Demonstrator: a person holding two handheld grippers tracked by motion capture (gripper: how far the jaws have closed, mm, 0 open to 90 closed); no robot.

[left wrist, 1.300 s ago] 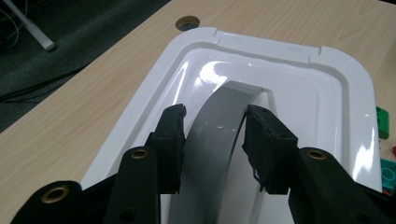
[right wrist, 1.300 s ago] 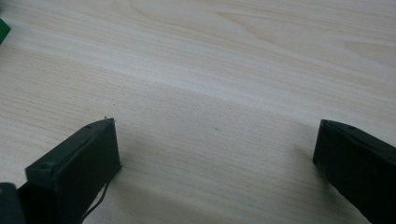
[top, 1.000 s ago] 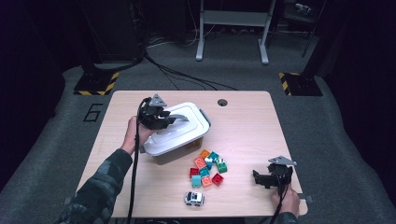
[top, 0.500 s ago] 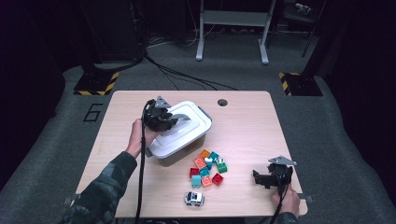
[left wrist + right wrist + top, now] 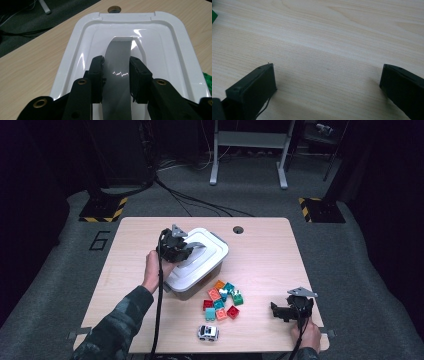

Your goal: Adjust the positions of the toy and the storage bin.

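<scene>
Dark grey carpet rings the pale wooden counter, and on it the left claw has its jaws pinched on the grey handle arching over the white lid of the tub, which sits left of the counter's middle — the jaws have just been closing on that handle. Just beside the tub lies a cluster of coloured blocks with a small toy car nearer the front edge, and well apart at the front right corner the right claw rests low over bare wood — jaws spread wide, nothing between them.
</scene>
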